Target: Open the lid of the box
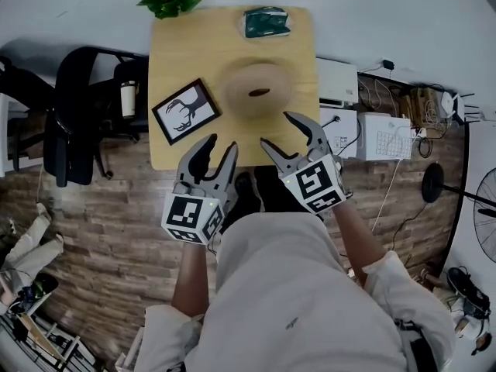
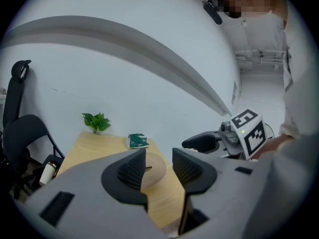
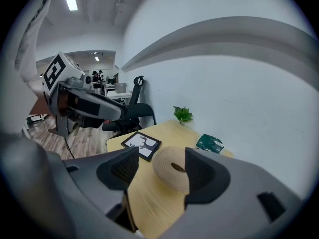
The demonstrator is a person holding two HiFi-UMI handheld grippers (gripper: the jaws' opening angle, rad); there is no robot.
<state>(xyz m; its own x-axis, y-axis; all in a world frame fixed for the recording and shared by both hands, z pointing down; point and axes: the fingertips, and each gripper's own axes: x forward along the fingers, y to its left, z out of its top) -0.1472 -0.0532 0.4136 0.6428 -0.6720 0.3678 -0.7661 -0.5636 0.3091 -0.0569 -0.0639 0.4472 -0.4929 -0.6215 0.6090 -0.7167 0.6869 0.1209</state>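
The box (image 1: 258,89) is round, of light wood, with a ribbed domed lid and a dark slot in its top; it stands shut at the middle right of the wooden table (image 1: 186,53). My left gripper (image 1: 221,144) hovers open over the table's near edge, well short of the box. To its right, my right gripper (image 1: 277,129) is open just in front of the box, apart from it. In the left gripper view the box (image 2: 157,171) shows between the open jaws (image 2: 158,158). The right gripper view frames the box (image 3: 172,176) between its open jaws (image 3: 162,158).
A black-framed deer picture (image 1: 185,110) lies left of the box, a green packet (image 1: 266,22) at the far edge, a small plant (image 1: 171,1) at the far left corner. A black office chair (image 1: 74,115) stands left of the table, white devices (image 1: 386,136) right.
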